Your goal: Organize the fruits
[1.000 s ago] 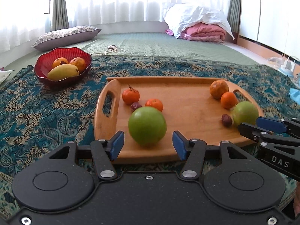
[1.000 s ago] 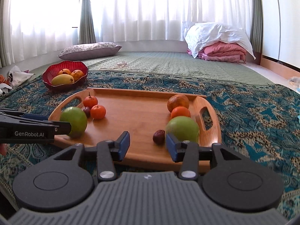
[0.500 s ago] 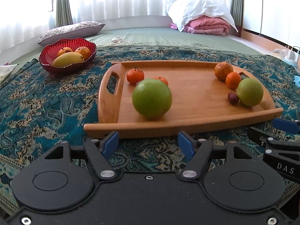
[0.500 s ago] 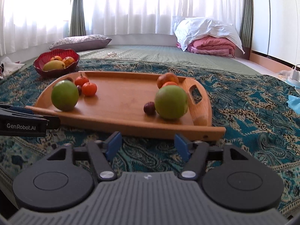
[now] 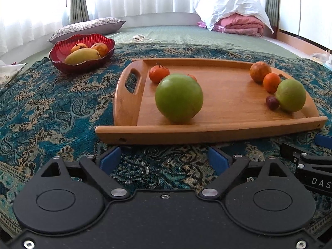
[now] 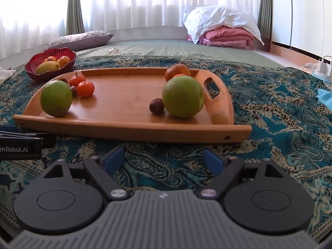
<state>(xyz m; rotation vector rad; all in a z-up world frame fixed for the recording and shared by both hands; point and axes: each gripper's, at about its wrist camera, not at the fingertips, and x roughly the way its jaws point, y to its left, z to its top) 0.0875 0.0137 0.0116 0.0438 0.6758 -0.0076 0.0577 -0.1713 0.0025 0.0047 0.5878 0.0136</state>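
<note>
A bright room with sheer white curtains frames the scene, and a teal paisley cloth covers the floor across the lower half of both views. Nearest the lens, at the bottom centre of the left wrist view, the left gripper hovers over the cloth with its blue pads spread wide and nothing between them. The right gripper, bottom centre of its own view, is equally wide apart and empty. Both sit just short of the near rim of the wooden tray.

On the tray, one green apple stands left of centre and a second green apple at right, touching a small dark fruit. Behind them lie four orange fruits: a tangerine with another partly hidden at left, and an orange fruit with a larger, duller orange at right. Farther back, upper left of the frame, the red bowl already holds a yellow mango and two more orange fruits. Beyond that are a pillow and folded bedding.

Judging by this layout, sorting has barely advanced: most fruit remains on the tray, and neither gripper has taken a piece.
</note>
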